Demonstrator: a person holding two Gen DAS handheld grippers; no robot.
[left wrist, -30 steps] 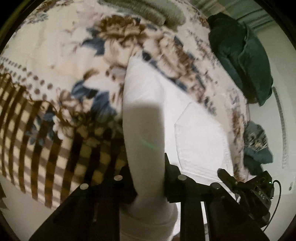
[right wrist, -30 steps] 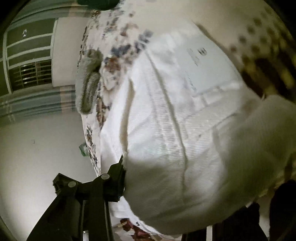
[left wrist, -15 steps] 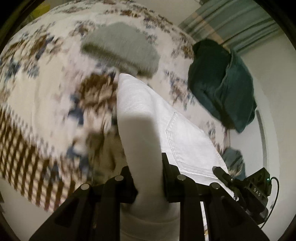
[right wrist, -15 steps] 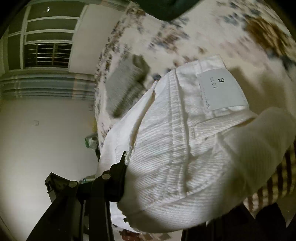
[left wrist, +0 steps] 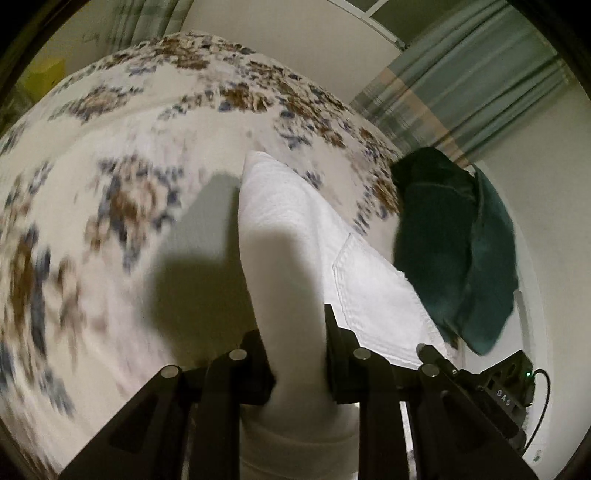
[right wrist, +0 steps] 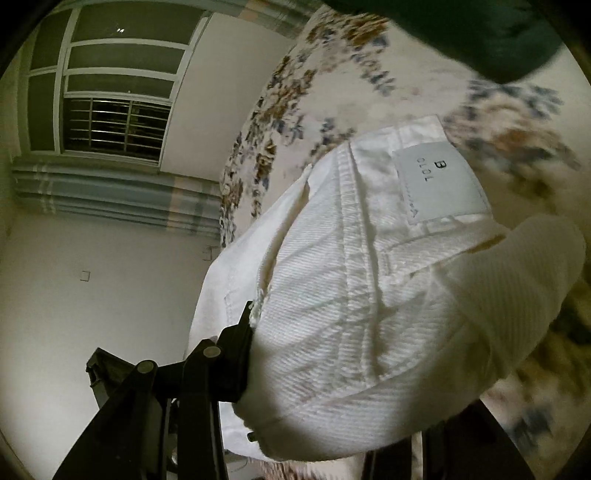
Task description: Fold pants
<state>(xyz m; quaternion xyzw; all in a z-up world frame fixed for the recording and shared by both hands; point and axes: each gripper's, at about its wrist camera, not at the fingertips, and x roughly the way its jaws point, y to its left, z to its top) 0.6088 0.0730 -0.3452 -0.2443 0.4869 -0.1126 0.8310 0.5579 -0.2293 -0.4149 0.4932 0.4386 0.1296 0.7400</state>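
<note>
White denim pants (left wrist: pixel 295 229) hang lifted above a floral bedspread (left wrist: pixel 110 166). In the left wrist view my left gripper (left wrist: pixel 297 354) is shut on a folded white edge of the pants, which runs up and away between the black fingers. In the right wrist view my right gripper (right wrist: pixel 332 369) is shut on a thick bunch of the pants (right wrist: pixel 351 295) at the waistband, near a white label (right wrist: pixel 439 184). Only its left finger (right wrist: pixel 236 354) shows; the cloth hides the right one.
A dark green garment (left wrist: pixel 454 243) lies on the bed's right side, also at the top of the right wrist view (right wrist: pixel 461 29). Striped curtains (left wrist: pixel 461 81) and a window (right wrist: pixel 110 92) stand beyond the bed. The other gripper's body (left wrist: pixel 506 384) shows low right.
Both grippers rose and swept across the bed with the pants still held. The striped bed edge and the grey folded item left the view; the curtains and window came in.
</note>
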